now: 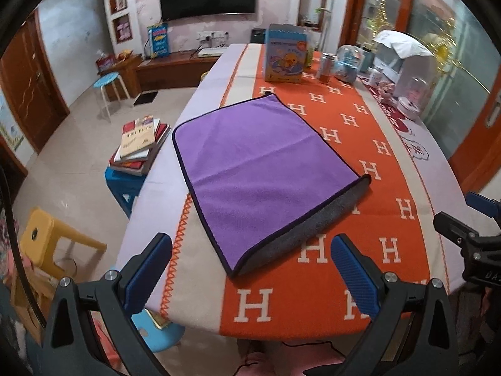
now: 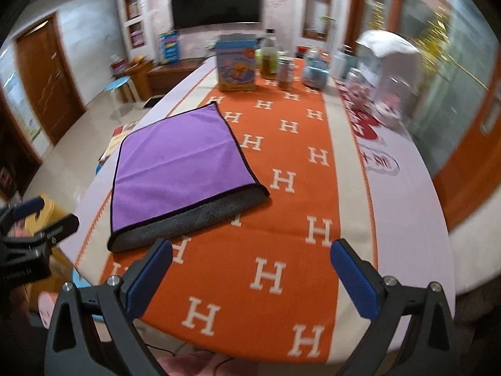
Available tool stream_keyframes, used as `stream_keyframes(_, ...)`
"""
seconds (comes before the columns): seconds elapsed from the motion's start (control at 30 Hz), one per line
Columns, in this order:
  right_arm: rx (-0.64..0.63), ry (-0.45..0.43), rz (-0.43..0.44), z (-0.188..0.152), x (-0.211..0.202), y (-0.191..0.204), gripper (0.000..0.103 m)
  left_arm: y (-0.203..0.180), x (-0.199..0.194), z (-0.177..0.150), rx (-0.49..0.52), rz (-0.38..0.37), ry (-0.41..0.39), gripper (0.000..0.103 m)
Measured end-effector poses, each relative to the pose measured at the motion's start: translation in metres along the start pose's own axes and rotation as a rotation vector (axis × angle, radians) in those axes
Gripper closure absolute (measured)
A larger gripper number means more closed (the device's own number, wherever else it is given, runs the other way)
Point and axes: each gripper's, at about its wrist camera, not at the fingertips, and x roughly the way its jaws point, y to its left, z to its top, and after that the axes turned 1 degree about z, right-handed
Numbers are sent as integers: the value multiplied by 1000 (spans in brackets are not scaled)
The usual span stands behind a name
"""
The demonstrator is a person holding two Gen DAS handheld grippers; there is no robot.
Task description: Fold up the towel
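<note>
Purple towel (image 1: 256,169) flat on orange cloth (image 1: 360,219), grey near edge showing, left gripper (image 1: 250,269) jaws apart at 6 o'clock, right gripper (image 2: 250,269) jaws apart, both empty

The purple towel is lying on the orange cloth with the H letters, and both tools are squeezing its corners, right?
Not quite. The purple towel does lie on the orange H cloth, but neither tool squeezes it. The left tool and right tool are both open, short of the towel, as both wrist views show.
</note>
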Motion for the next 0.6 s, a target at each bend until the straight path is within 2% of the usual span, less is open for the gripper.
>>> stream_keyframes(0.2,-151,7,48,19,30,-10,2,-3,23,4,-64,39,11,2)
stream_keyframes(0.4,-299,-23,124,32,56,-16,3,-5,40,10,-108,45,-18,2)
stream_keyframes(0.6,-425,-22,215,37,87,-17,8,-9,69,8,-102,125,44,2)
